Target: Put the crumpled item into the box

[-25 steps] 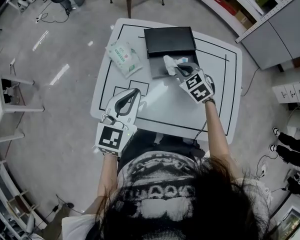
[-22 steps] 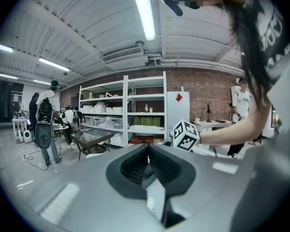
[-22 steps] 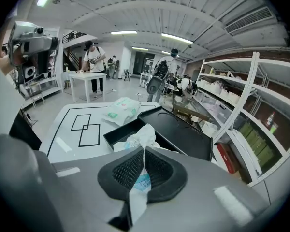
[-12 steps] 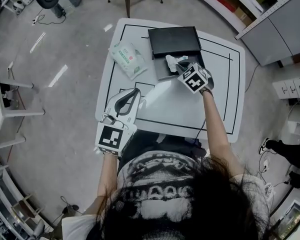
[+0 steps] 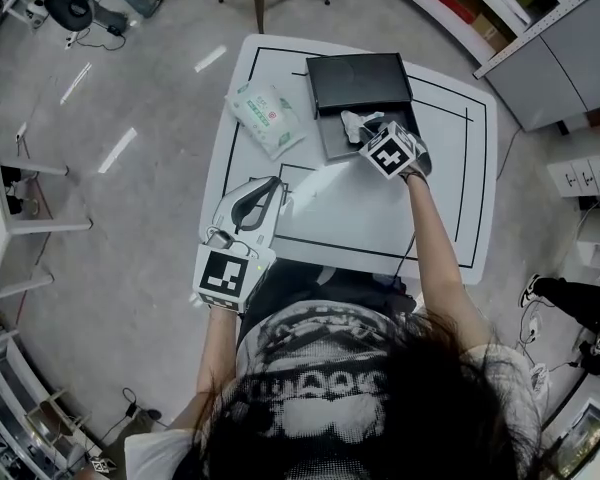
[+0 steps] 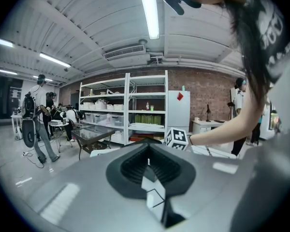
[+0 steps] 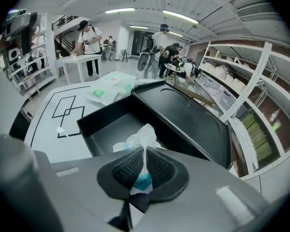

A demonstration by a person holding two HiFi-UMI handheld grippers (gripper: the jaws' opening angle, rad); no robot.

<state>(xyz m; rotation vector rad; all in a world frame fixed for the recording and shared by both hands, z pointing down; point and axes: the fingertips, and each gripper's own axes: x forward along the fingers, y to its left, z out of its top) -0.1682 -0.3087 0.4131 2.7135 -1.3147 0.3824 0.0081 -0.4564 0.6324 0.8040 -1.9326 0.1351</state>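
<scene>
Grippers over a white table (image 5: 350,218) marked with black lines, seen from above the head of the person holding them. The right gripper (image 5: 368,135), at the end of an outstretched arm, has its jaws clamped on a crumpled wad (image 5: 357,122) of white and pale blue material, held over the open tray of a black box (image 5: 332,144) at the table's far side. That gripper's own camera shows the jaws pinching the wad (image 7: 141,138) low down, its loose top standing above the jaw tips against the floor of the box (image 7: 108,129); whether the wad touches the tray cannot be told. The lid (image 5: 360,78) lies open beyond the tray. A green-and-white packet of wipes (image 5: 268,116) lies left of the box, apart from it. The left gripper (image 5: 267,188) is at the table's near-left edge, well apart from the box. Its camera shows the jaws pressed together with nothing between them, facing a room lined with shelves (image 6: 130,110), with the marker cube (image 6: 178,138) of the other gripper beyond.
</scene>
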